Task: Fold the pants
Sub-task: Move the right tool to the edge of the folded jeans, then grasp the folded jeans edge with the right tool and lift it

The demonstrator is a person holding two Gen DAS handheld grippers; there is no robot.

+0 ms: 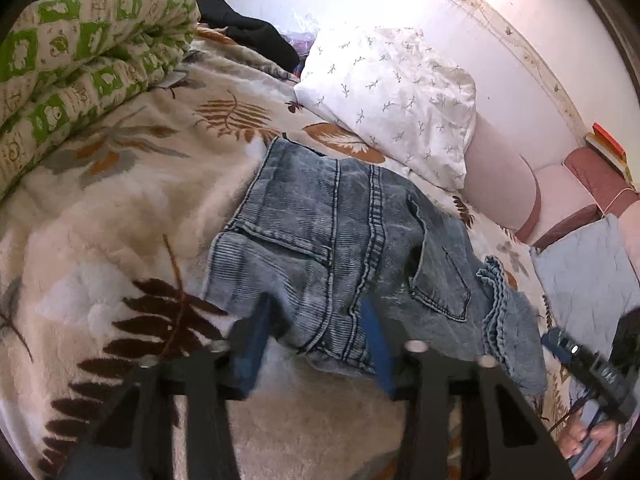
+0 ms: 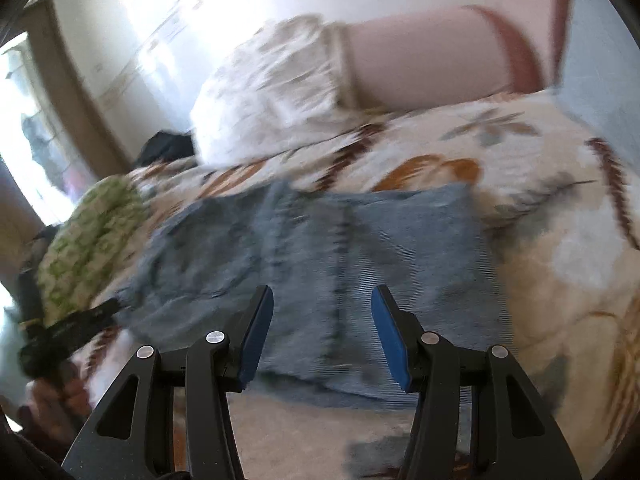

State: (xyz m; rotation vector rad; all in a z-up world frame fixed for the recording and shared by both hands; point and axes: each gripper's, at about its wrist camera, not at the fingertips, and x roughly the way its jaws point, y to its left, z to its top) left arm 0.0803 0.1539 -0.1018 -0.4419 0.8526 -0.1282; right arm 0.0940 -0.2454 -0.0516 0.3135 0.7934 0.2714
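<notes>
The left claw [image 1: 316,336] is seen low in its own view, its blue pads [image 1: 374,340] set on either side of the near edge of the jeans [image 1: 340,240]. Denim lies between the pads and drapes over them, but whether the pads press on it cannot be told. The right claw [image 2: 322,332] is held half open above the jeans [image 2: 320,264]; nothing is gripped, and its pads [image 2: 258,332] stand apart over the cloth.

The jeans are laid folded on the bed [image 1: 100,220], back pockets up, with the waistband toward the pillow [image 1: 400,96] and a frayed hem bunched at the right. The bed is covered by a fleecy blanket [image 2: 560,240] printed with brown and orange leaves. A rolled green-and-white quilt [image 1: 80,48] is seen at the far left, and a dark garment [image 1: 256,36] lies behind it. A pink bolster [image 1: 500,176] rests just beside the pillow against the wall. In the left view the right claw [image 1: 560,346] and a hand [image 1: 588,440] appear at the lower right edge. The right view is blurred.
</notes>
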